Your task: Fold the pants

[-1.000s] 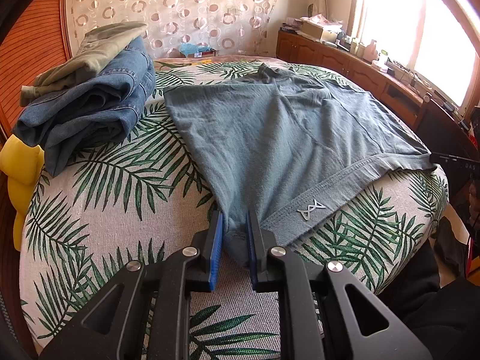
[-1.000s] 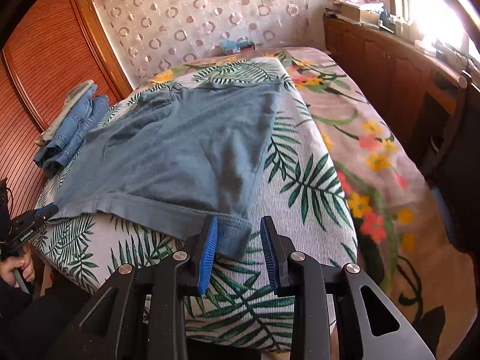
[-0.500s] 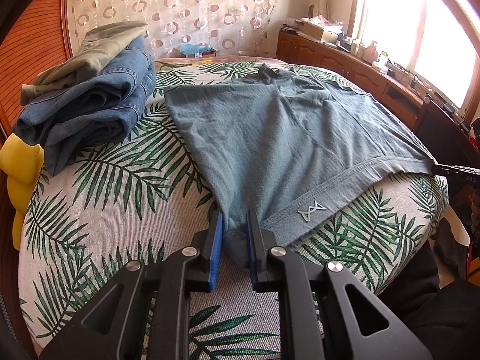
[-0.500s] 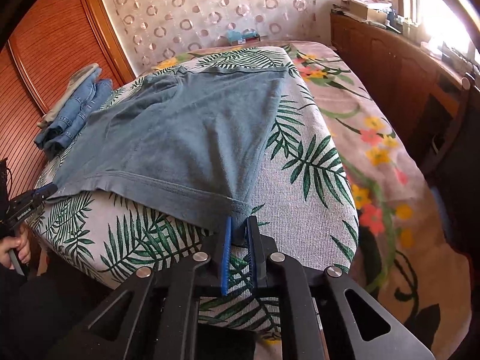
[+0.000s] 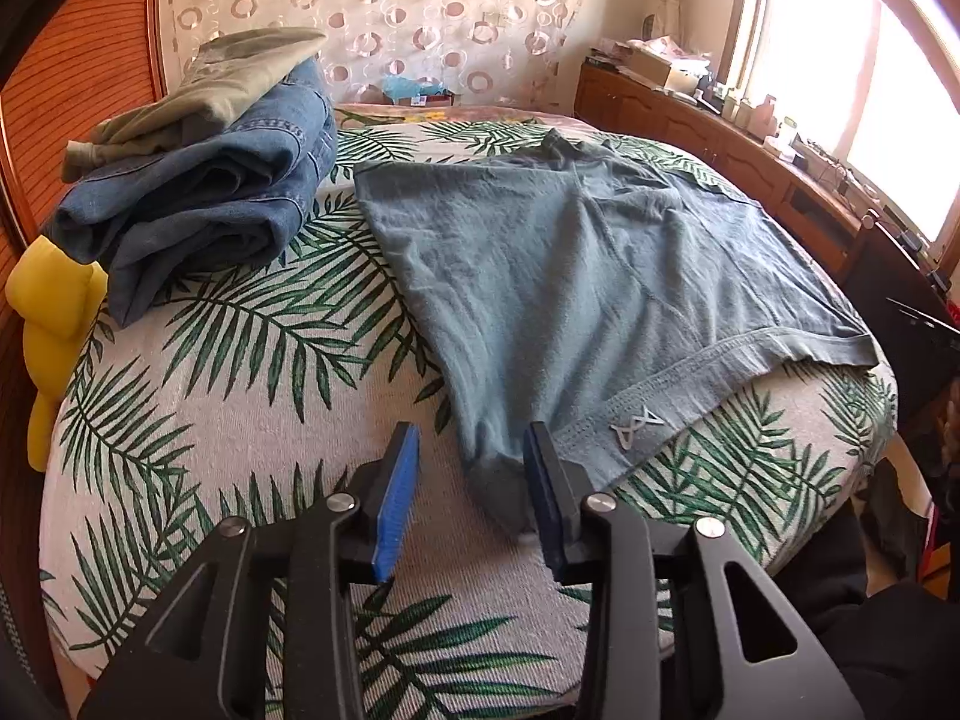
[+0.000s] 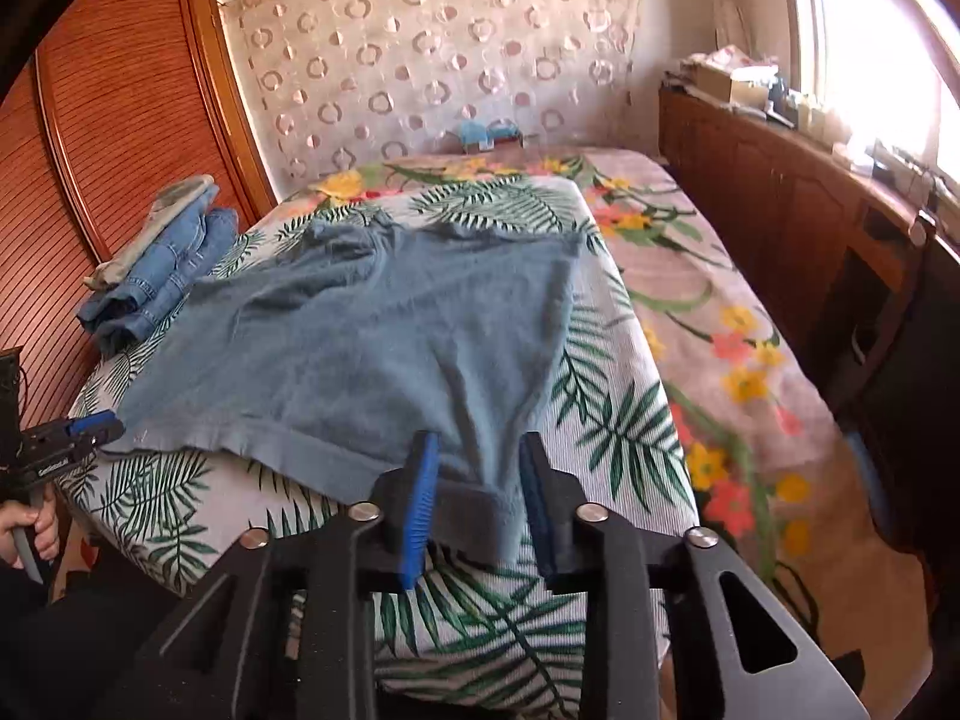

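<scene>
A pair of grey-blue shorts (image 5: 570,276) lies spread flat on the bed (image 5: 252,396), filling the centre of both views, with the waistband along the near edge.

In the left wrist view the left gripper (image 5: 471,483) sits at the bottom centre. Its jaws have just been opening and now stand apart; one waistband corner hangs between them, lying against the right-hand pad with a clear gap to the left-hand one, so nothing is clamped.

In the right wrist view the right gripper (image 6: 477,492) is at the bottom centre too. Its jaws have also just been opening, and the other waistband corner sits loose in the gap between the blue pads, slightly blurred.

A stack of folded jeans (image 5: 198,204) with an olive garment (image 5: 222,78) on top rests in the upper left of the left view. A yellow cushion (image 5: 51,324) shows at the left edge.
</scene>
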A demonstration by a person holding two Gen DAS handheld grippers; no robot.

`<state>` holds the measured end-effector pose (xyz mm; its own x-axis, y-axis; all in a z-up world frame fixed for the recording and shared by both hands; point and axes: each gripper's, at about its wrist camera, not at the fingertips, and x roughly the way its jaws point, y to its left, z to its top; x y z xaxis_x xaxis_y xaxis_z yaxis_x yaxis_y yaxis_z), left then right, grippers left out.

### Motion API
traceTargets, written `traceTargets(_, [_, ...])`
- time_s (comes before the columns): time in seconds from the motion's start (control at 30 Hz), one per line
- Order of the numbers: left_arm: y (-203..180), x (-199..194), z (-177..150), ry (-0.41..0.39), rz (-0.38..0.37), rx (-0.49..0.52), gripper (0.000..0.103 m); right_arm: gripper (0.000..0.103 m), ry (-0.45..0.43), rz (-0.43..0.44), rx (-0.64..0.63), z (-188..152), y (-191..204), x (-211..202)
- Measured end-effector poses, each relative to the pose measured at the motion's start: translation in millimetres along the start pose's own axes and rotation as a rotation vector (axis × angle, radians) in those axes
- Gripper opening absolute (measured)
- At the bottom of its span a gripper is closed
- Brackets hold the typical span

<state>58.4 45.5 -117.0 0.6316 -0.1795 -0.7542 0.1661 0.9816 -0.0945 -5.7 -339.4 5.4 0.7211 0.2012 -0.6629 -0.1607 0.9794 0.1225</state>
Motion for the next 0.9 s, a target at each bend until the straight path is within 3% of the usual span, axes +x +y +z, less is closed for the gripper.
traceTargets(0.3, [-5, -4, -5, 0.005, -0.017, 0.005, 0.042, 0.037, -0.022, 0.006, -0.060, -8, 34, 23])
traceTargets(0.63, [-8, -3, -10, -0.002, -0.014, 0.019, 0.042, 0.038, 0.014, 0.037, -0.064, -9, 36, 45])
traceTargets(0.77, [-8, -3, -10, -0.002, -0.011, 0.026, 0.042, 0.045, 0.024, 0.032, -0.067, -6, 31, 49])
traceTargets(0.9, [-13, -4, -10, 0.003, -0.033, 0.052, 0.032, 0.048, 0.024, 0.024, -0.063, -7, 33, 52])
